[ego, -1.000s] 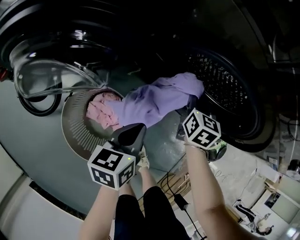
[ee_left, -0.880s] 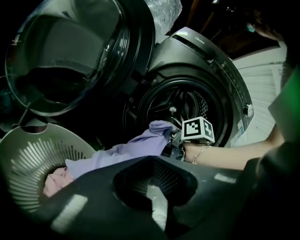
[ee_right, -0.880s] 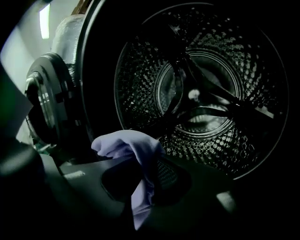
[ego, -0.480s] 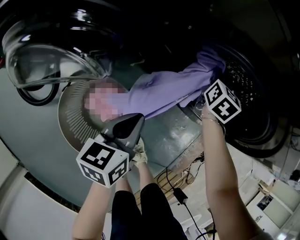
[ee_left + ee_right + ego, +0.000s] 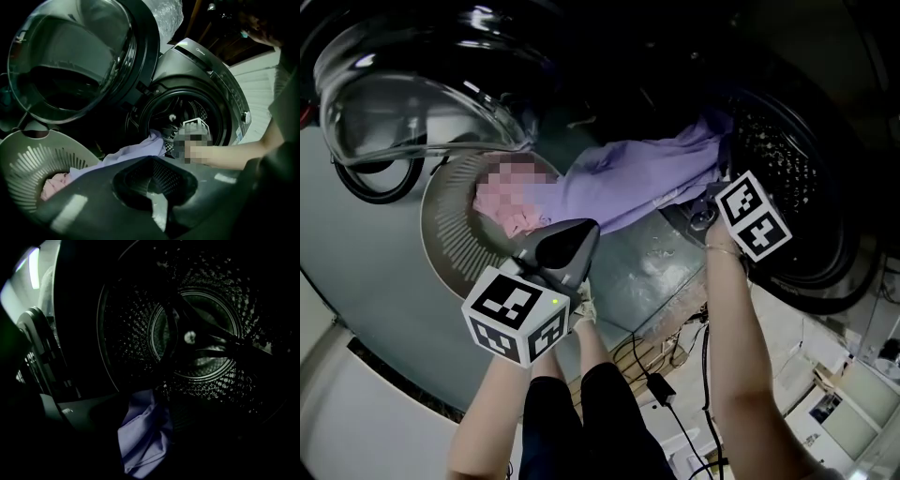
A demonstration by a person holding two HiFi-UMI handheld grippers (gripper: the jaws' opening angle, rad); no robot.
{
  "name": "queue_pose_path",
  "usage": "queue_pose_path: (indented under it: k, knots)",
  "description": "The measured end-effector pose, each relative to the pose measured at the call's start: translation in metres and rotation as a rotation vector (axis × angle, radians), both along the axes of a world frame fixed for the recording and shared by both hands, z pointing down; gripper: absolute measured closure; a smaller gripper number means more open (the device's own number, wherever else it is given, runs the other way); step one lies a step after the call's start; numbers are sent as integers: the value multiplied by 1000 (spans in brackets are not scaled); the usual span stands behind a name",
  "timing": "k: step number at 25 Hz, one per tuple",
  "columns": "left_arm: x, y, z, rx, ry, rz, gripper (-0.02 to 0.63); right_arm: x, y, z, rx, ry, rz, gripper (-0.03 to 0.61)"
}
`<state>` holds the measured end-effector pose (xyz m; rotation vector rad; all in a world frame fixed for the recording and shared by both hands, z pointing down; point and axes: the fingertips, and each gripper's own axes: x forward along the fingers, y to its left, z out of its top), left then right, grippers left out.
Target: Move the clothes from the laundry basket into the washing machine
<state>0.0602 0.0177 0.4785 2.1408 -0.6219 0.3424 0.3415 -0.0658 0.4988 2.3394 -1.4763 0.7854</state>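
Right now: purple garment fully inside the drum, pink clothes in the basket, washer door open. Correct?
No. The purple garment is not fully inside: it stretches from the laundry basket across to the drum, with only its far end at the drum's mouth. The head view shows it. The pink clothes in the basket and the open door stand as stated.

Three views, one drum.
Head view looks steeply down on laundry basket [image 5: 441,248] and drum [image 5: 783,155]; left gripper view faces the drum from over the basket; right gripper view peers in close; all share the purple garment [image 5: 637,178].
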Motion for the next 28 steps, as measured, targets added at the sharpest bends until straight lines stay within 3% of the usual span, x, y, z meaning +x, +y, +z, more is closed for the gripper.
queue_pose_path:
  k: [2,7,12,15,20,23,28]
  knots:
    - [-1,0,-2,-1,-2,-2,604,-20,14,-3,12,-44,-35,266]
    - [-7,-2,-3,-19,12,-39,604,-92,59,22,-29,-233,-167,242]
    - [-8,-1,5,-14,3,-52,604,-119,98,68,-135,-346,-83,158]
    - [-7,2,8,-19,6,-52,604,-129,106,96,-141,-447,-53,26]
    - [-8,-1,7,4,41,-71,604,-136,93,140,-156,-606,-58,9]
    - [-7,-3,8,22,48,-62,604,-128,86,150,-191,-589,-56,64]
    - [-7,-2,24,13,-38,-52,604,-119,69,126,-194,-414,-142,470]
